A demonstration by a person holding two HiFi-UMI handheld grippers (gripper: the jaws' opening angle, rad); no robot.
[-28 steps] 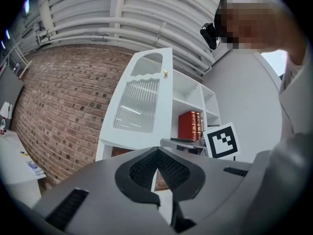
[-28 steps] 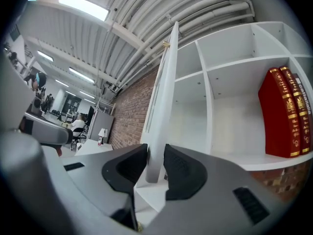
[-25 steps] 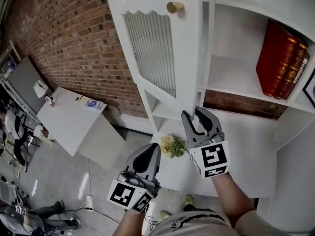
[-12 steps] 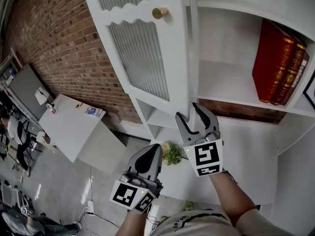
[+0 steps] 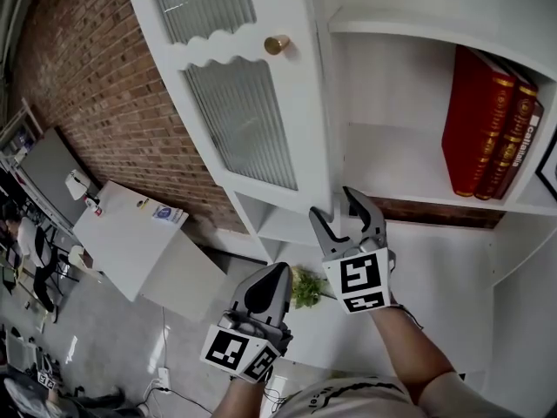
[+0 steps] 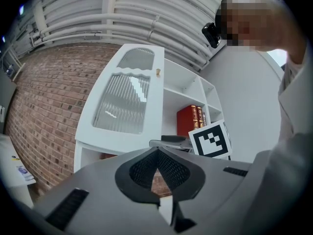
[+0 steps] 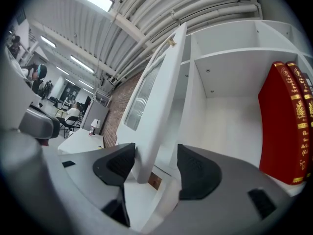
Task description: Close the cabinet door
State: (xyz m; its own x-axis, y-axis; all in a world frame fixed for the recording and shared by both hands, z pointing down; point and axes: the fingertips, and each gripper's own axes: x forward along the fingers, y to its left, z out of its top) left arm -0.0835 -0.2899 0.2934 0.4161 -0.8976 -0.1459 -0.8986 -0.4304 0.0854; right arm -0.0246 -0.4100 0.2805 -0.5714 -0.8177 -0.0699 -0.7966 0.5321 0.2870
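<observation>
Nearest to me, my left gripper point(image 5: 277, 273) hangs low with its jaws pressed together and nothing between them. Just beside it lies a small bunch of greenery point(image 5: 306, 286) on the white ledge point(image 5: 435, 268).

A little further on, my right gripper point(image 5: 335, 205) points level at the bottom corner of the cabinet door point(image 5: 252, 103). Its jaws have just been opening and now stand wide apart. The door's lower edge sits between them, close to the left pad point(image 7: 115, 165) (I cannot tell whether they touch), while the right pad point(image 7: 198, 173) stands clear of it.

The door is swung out from the cabinet point(image 5: 392, 85), its ribbed glass and brass knob point(image 5: 277, 44) facing the room. Inside, red books point(image 5: 474, 124) stand upright on a shelf point(image 5: 392, 168). Beyond the door are the brick wall point(image 5: 96, 85) and, below it, a white table point(image 5: 130, 233).
</observation>
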